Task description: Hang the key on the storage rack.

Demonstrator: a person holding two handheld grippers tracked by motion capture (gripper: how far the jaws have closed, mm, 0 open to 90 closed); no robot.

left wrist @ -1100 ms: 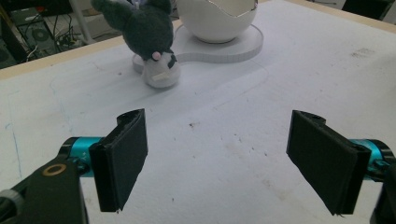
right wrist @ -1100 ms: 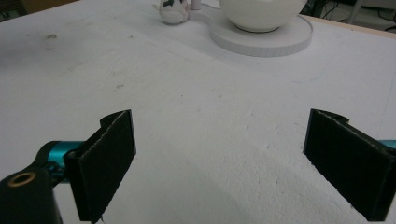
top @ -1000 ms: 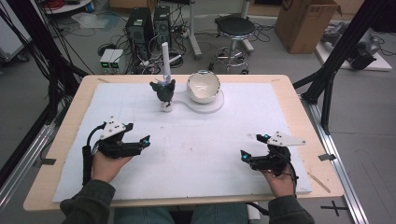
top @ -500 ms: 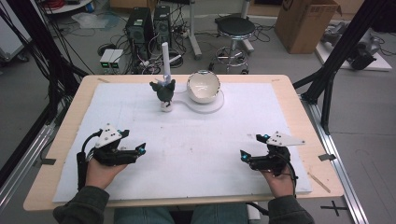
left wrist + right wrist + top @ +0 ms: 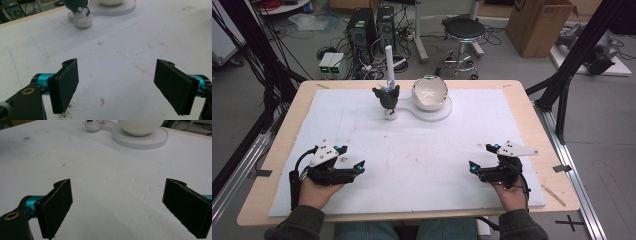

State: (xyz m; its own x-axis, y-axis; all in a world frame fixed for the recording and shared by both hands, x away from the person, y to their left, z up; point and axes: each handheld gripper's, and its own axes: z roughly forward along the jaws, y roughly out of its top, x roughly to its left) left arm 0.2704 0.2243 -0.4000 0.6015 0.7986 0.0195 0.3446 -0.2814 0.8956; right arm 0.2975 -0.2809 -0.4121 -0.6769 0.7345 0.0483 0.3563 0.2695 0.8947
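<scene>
Grippers rest released, jaws spread, left gripper (image 5: 358, 167) at 7 o'clock and right gripper (image 5: 472, 167) at 5 o'clock, well apart from the bowl (image 5: 430, 93) at 12 o'clock, likely staged for reaching.

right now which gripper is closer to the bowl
Right, though not by much. The right gripper sits near the table's front edge, right of the bowl; the left gripper sits at the front left, farther across.
</scene>
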